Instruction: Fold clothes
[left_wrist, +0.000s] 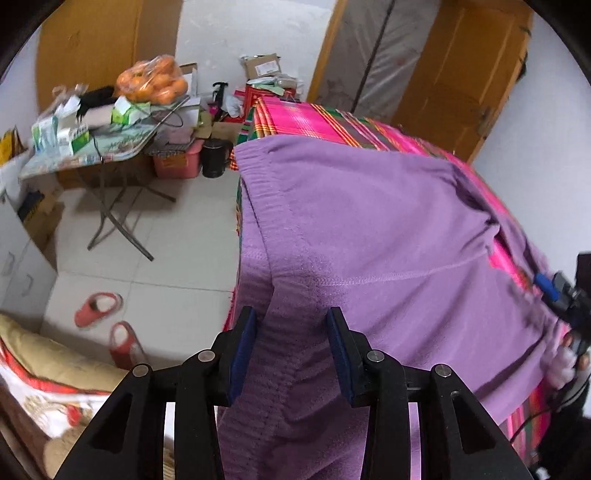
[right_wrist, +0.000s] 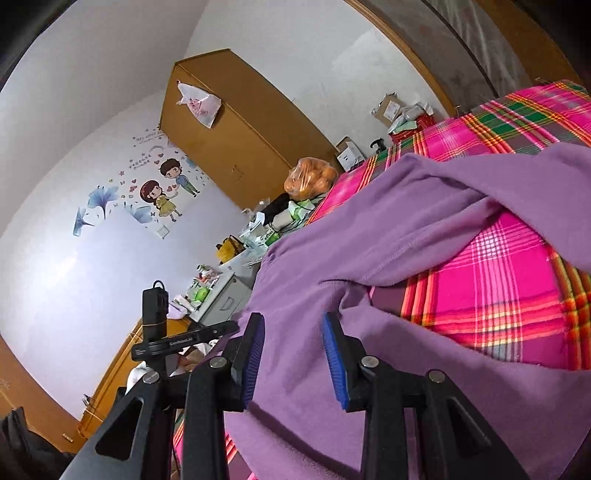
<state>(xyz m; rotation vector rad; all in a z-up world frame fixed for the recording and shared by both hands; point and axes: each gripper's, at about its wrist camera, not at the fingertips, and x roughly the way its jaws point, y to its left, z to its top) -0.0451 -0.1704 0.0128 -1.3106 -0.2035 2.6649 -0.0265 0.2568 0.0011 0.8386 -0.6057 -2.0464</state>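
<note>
"GenRobot.AI" on the black mount (right_wrist: 177, 341); wall sticker script unreadable.

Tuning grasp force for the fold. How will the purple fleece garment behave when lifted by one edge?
Probably floppy: the purple fleece garment drapes over the bed edge and bunches in folds on the plaid sheet. Likely light, and grippy rather than slippery, given its fuzzy nap. Expect sag between grasp points.

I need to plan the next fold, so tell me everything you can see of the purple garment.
The purple fleece-like garment lies spread over the pink plaid cloth, which shows through a gap between its layers. It has a ribbed, gathered band along one edge and stitched seams. One part hangs off the near edge between the pads of the left claw; another fold lies between the pads of the right claw. Whether either claw pinches it is unclear.
</note>
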